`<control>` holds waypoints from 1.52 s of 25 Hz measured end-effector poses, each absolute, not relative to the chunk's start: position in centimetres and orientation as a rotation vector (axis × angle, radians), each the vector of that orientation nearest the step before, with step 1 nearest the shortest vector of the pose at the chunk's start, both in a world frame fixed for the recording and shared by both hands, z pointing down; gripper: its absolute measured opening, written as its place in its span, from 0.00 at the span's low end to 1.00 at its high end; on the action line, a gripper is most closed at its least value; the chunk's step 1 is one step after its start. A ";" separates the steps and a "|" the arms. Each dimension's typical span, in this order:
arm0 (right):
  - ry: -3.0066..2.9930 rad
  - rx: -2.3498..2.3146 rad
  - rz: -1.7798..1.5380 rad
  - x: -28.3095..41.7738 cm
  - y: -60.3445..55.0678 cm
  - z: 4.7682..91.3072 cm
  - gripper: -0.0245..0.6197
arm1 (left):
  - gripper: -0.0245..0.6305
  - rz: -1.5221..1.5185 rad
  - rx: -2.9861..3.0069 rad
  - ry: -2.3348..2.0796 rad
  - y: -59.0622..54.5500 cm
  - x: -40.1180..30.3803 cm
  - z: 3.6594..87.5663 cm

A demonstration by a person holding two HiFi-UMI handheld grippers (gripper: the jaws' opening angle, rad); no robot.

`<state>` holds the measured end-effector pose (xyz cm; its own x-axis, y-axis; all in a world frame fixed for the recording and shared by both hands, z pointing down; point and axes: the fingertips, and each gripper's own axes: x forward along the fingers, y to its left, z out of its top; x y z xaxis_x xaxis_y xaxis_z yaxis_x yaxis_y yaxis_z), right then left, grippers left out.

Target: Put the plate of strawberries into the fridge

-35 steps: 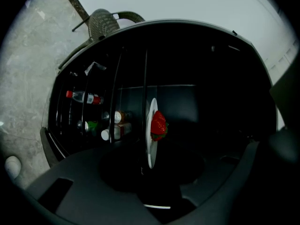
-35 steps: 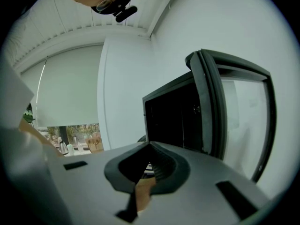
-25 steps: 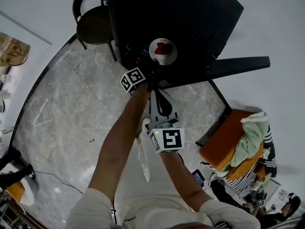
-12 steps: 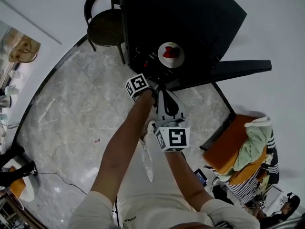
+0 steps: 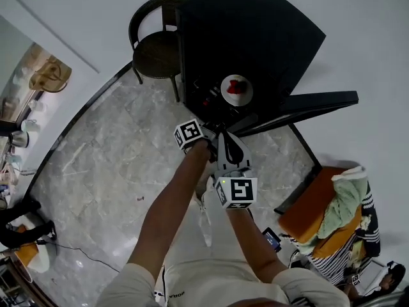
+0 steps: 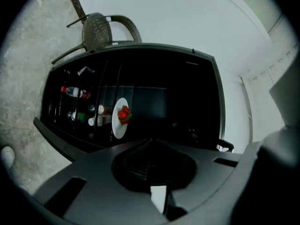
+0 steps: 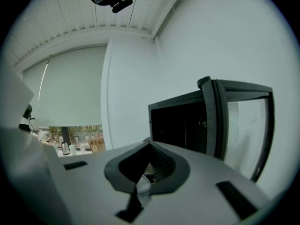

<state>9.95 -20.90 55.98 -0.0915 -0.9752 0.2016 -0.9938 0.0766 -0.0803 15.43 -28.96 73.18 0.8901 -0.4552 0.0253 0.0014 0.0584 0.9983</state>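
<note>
Ahead of your left hand-held gripper (image 6: 151, 146), beyond its tips and a touch to the left in its own view, the plate (image 6: 120, 121) is already inside the open fridge (image 6: 187, 97). The strawberries (image 6: 123, 113) are piled on it and bottles (image 6: 75, 92) are racked further out on that side. That hand-held gripper is clenched with nothing in it, pads pressed together, well apart from the plate. Your right hand-held gripper (image 7: 150, 146) is clenched and empty too. It points past the fridge opening, and the door (image 7: 239, 121) stands edge-on just off to its right. From the head view, the left hand-held gripper (image 5: 206, 133) is the nearer of the two to the plate (image 5: 236, 89). The right one (image 5: 225, 139) sits on the side of the door (image 5: 313, 101), whose long edge runs away to the right of both your tips. By the look of it the placing is done, so what's left is likely that door. It lies rightward of the right hand-held gripper and swung wide, so you'd come round behind it on its far side and push it back across in front of you. Watch that nothing clips the plate's rim near the front of the opening.
</note>
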 end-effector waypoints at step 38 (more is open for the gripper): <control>-2.343 1.907 0.285 7.7 -20.0 39.2 0.06 | 0.04 -0.604 1.500 -0.520 -23.5 6.5 50.4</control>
